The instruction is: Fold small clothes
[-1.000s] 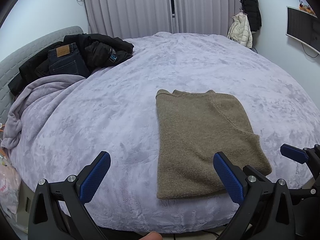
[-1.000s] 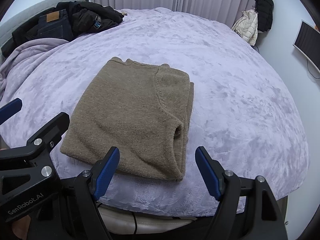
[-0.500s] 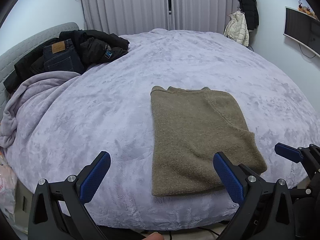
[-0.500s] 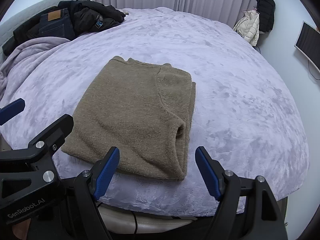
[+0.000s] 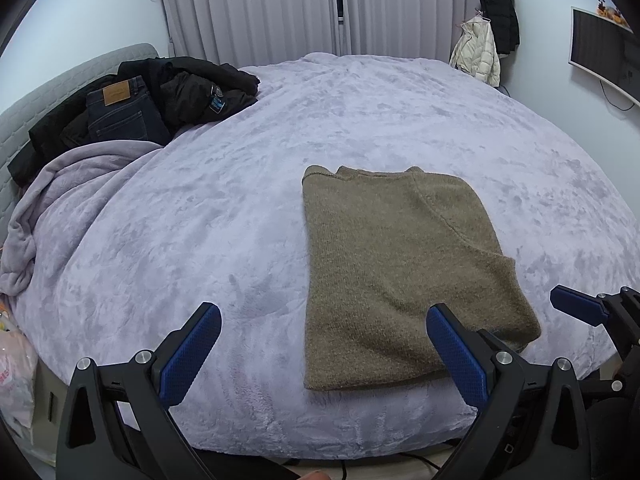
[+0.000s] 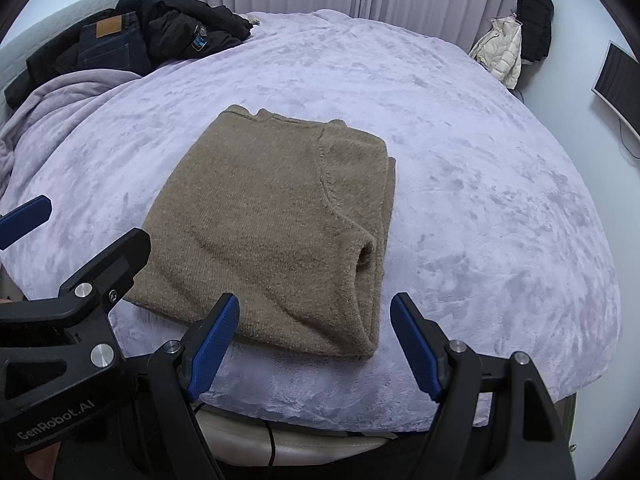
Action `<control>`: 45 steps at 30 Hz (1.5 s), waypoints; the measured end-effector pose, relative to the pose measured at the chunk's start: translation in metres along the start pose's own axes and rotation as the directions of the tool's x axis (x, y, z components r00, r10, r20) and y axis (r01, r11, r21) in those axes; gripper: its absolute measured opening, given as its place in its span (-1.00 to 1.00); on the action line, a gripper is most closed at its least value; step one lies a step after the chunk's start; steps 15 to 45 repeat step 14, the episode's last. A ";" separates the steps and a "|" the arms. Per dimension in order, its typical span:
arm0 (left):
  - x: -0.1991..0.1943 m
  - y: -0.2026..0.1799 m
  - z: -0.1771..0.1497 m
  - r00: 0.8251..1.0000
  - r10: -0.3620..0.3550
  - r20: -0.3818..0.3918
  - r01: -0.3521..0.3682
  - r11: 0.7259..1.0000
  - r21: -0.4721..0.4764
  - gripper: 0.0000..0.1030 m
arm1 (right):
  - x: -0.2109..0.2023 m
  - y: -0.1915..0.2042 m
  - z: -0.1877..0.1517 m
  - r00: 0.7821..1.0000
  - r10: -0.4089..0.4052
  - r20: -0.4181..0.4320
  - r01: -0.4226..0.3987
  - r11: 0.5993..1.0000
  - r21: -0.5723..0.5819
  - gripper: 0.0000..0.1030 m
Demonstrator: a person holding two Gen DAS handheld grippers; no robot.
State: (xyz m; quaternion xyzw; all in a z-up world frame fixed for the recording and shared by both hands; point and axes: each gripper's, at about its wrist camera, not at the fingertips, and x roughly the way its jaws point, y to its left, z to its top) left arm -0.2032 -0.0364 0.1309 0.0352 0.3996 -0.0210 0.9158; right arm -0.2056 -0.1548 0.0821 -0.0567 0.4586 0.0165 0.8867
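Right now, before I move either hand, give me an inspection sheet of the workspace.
Surface: bed with lilac plush blanket, lying flat, rumpled at the far left.
Job's things: tan sweater folded into a rectangle near the front edge, a sleeve cuff on top at its right side.
Clutter: dark jeans and black jacket piled at the far left by the headboard.
Grippers: left gripper and right gripper both open, jaws holding nothing, above the bed's near edge.
Cables: one dark cable below the bed edge.
Surroundings: closed curtains, white and black coats hanging, wall screen.
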 end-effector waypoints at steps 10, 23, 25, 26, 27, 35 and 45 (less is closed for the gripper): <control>0.010 0.007 -0.005 1.000 -0.014 -0.017 0.014 1.000 0.013 1.00 | 0.009 0.001 -0.003 1.000 0.010 -0.012 -0.010 1.000 -0.011 0.56; 0.020 0.006 -0.008 0.997 -0.047 -0.054 0.048 0.999 0.012 1.00 | 0.019 -0.002 -0.005 0.999 0.014 -0.032 -0.014 1.000 -0.011 0.56; 0.020 0.006 -0.008 0.997 -0.047 -0.054 0.048 0.999 0.012 1.00 | 0.019 -0.002 -0.005 0.999 0.014 -0.032 -0.014 1.000 -0.011 0.56; 0.020 0.006 -0.008 0.997 -0.047 -0.054 0.048 0.999 0.012 1.00 | 0.019 -0.002 -0.005 0.999 0.014 -0.032 -0.014 1.000 -0.011 0.56; 0.020 0.006 -0.008 0.997 -0.047 -0.054 0.048 0.999 0.012 1.00 | 0.019 -0.002 -0.005 0.999 0.014 -0.032 -0.014 1.000 -0.011 0.56; 0.020 0.006 -0.008 0.997 -0.047 -0.054 0.048 0.999 0.012 1.00 | 0.019 -0.002 -0.005 0.999 0.014 -0.032 -0.014 1.000 -0.011 0.56; 0.020 0.006 -0.008 0.997 -0.047 -0.054 0.048 0.999 0.012 1.00 | 0.019 -0.002 -0.005 0.999 0.014 -0.032 -0.014 1.000 -0.011 0.56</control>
